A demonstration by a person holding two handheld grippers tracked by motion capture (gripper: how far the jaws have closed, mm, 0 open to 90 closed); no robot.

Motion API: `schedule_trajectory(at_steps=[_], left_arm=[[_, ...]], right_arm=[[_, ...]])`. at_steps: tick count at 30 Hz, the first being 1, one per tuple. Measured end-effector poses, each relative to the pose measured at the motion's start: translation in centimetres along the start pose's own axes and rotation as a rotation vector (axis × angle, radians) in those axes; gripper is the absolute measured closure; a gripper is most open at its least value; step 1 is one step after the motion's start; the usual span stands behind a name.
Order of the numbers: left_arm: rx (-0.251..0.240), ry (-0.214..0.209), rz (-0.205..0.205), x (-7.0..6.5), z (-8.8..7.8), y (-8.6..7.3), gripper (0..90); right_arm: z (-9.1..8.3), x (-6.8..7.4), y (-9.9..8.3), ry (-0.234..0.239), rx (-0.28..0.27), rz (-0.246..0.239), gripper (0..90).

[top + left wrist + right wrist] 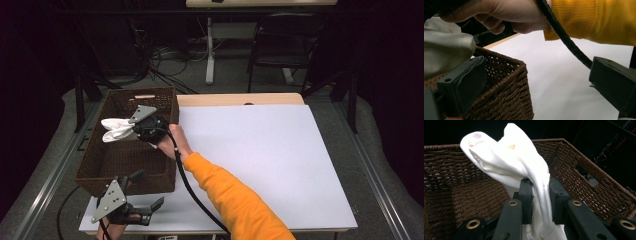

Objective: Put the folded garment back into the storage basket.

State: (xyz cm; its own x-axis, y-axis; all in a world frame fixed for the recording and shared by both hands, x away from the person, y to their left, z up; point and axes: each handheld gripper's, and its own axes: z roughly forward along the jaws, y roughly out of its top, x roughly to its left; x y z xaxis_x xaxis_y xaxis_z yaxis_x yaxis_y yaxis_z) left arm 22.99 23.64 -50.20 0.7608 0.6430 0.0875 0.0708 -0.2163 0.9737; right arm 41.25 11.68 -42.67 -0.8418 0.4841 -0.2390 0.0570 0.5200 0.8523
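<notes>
A white cloth (116, 129) hangs over the inside of a brown wicker basket (95, 167) at the table's left. My right gripper (131, 129) is shut on the white cloth (524, 165), whose folds stick up between and beyond the jaws in the right gripper view, with the wicker basket's wall (454, 192) behind. My left gripper (149, 192) stays low at the front left, by the basket's near right corner, jaws wide apart and open. In the left gripper view the basket corner (511, 82) sits between its jaws, untouched.
A white mat (270, 160) covers the wooden table (240, 99). The person's orange sleeve (235, 200) and the right gripper's black cable (190, 187) cross the mat's front left. A black chair (285, 45) and desk legs stand on the floor beyond.
</notes>
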Motion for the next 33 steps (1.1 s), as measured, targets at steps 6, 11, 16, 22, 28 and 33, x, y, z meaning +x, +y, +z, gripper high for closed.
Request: schedule_trajectory(at_steps=[6, 11, 16, 22, 28, 33], left_arm=[[0.0, 0.0, 0.0, 0.0, 0.0, 0.0, 1.2], [-0.001, -0.001, -0.001, 0.0, 0.0, 0.0, 1.2], [-0.001, -0.002, -0.004, -0.1, 0.0, 0.0, 1.2], [-0.001, -0.003, -0.004, -0.1, 0.0, 0.0, 1.2], [0.0, -0.003, -0.002, 0.0, 0.0, 0.0, 1.2], [-0.002, -0.002, -0.003, 0.0, 0.0, 0.0, 1.2]], right_arm=[[0.3, 0.1, -0.3, 0.004, 0.002, 0.003, 74.6], [0.4, 0.1, -0.5, 0.006, 0.008, 0.008, 74.5], [0.4, 0.1, -0.5, 0.006, 0.014, 0.002, 74.4], [0.4, 0.1, -0.7, 0.007, 0.015, 0.005, 74.4], [0.7, 0.2, -1.0, 0.01, 0.026, 0.003, 74.3], [0.9, 0.2, -1.2, 0.011, 0.032, 0.006, 74.1]])
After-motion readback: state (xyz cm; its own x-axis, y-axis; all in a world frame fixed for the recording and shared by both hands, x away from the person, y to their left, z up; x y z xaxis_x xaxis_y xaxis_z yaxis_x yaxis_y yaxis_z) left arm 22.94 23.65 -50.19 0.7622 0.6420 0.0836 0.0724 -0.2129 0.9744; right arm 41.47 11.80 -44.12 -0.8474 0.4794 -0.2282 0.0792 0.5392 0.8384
